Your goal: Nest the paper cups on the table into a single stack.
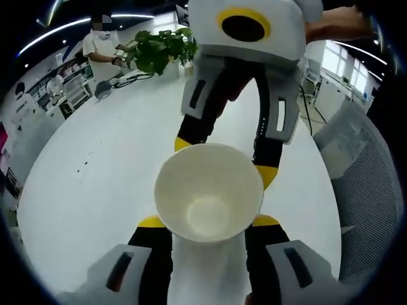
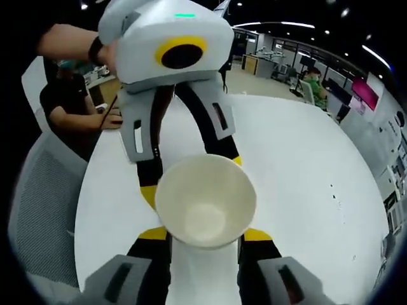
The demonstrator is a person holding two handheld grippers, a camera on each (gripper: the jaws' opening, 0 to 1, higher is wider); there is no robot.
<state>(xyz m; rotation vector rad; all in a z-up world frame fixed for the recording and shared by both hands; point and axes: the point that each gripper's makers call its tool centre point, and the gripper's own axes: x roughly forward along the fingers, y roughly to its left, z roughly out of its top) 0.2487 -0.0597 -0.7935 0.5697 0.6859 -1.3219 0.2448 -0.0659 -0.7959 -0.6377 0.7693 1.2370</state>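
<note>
Since both grippers clamp a paper cup [image 1: 208, 198] over the white table [image 1: 95, 178] — left gripper [image 1: 208, 222] and right gripper [image 2: 205, 234] each closed on it — I'd free one claw only, keeping the stack upright. Cup count: can't tell.

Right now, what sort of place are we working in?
Probably an open-plan office: a big round white table, a mesh office chair, a potted plant, and people seated at desks under strip ceiling lights.

Both views look steeply down, close over one paper cup [image 1: 208, 201] [image 2: 205, 199]; they face each other.
</note>
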